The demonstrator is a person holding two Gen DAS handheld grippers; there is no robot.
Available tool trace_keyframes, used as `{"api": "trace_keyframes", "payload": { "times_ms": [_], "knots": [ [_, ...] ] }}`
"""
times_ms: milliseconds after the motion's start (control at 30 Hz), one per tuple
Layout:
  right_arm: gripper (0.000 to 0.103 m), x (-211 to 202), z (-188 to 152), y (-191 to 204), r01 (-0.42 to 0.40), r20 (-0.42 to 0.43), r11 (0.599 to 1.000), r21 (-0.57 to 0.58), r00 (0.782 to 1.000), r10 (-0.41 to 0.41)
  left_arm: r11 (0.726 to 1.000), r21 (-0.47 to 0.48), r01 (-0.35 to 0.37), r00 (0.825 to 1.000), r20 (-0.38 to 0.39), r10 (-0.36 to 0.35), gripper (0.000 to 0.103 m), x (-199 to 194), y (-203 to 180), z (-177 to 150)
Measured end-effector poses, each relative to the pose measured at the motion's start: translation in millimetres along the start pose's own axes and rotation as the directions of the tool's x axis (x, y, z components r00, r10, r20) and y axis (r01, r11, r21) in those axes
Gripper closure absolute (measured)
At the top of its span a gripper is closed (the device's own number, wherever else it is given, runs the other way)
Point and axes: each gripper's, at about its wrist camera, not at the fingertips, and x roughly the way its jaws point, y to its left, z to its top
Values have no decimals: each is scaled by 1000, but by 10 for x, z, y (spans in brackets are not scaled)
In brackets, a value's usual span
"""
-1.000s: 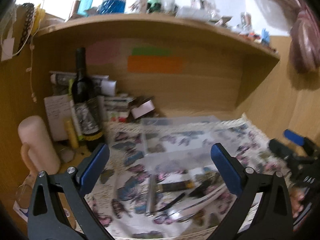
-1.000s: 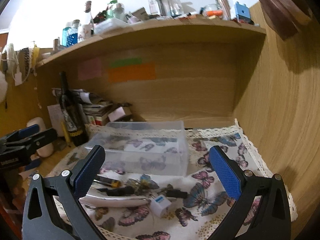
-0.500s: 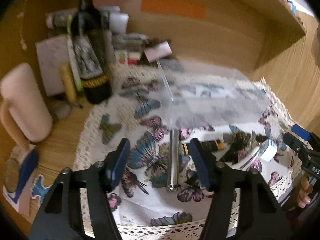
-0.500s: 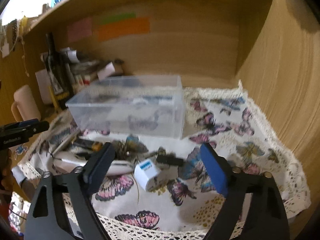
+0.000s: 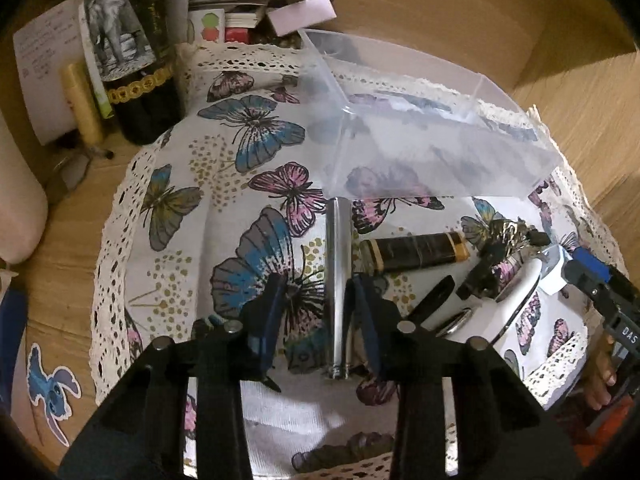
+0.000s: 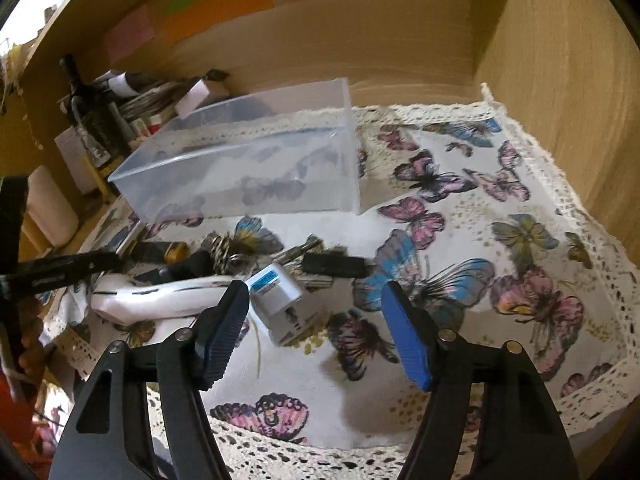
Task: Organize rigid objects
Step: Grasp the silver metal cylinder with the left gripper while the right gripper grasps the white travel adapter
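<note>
A silver metal tube (image 5: 338,280) lies on the butterfly cloth (image 5: 248,152). My left gripper (image 5: 316,312) straddles its near half, jaws narrowed; the right pad touches the tube, the left pad stands a little off. A clear plastic box (image 5: 420,136) stands empty behind it, also in the right wrist view (image 6: 248,168). My right gripper (image 6: 316,328) is open low over the cloth, just in front of a small white cube charger (image 6: 278,300). A black-and-gold tube (image 5: 416,252), a white curved object (image 6: 160,298) and dark small items (image 6: 332,264) lie between.
A dark wine bottle (image 5: 132,52), papers and small boxes (image 5: 240,8) crowd the back left. A pale cylinder (image 6: 52,204) stands at the left. Wooden walls (image 6: 560,80) close the back and right. The cloth's right part (image 6: 500,240) shows only butterflies.
Both grippers have dropped toward the cloth and tilted down. The left jaws have narrowed around the silver tube. The right gripper has come closer to the white charger.
</note>
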Motion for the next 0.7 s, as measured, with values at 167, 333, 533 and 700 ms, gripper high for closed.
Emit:
{"api": "trace_keyframes", "payload": {
  "times_ms": [167,333,533,700],
  "knots": [
    [44,133,2,52,-41,-44,999,-15,998,41,1000,18,-3,1000,-12,3,67,73,-34,59],
    [60,244,-2,-13,-81,-83,997,7,993,81,999,38,-22,1000,-15,23,67,135,-62,113],
    [60,237,-5,-19,-90,-73,996,4,993,90,996,73,-56,998,2,56,88,135,-118,96],
    [60,201,-3,-13,-89,-58,996,1,994,89,998,56,-35,999,13,34,88,75,-92,44]
  ]
}}
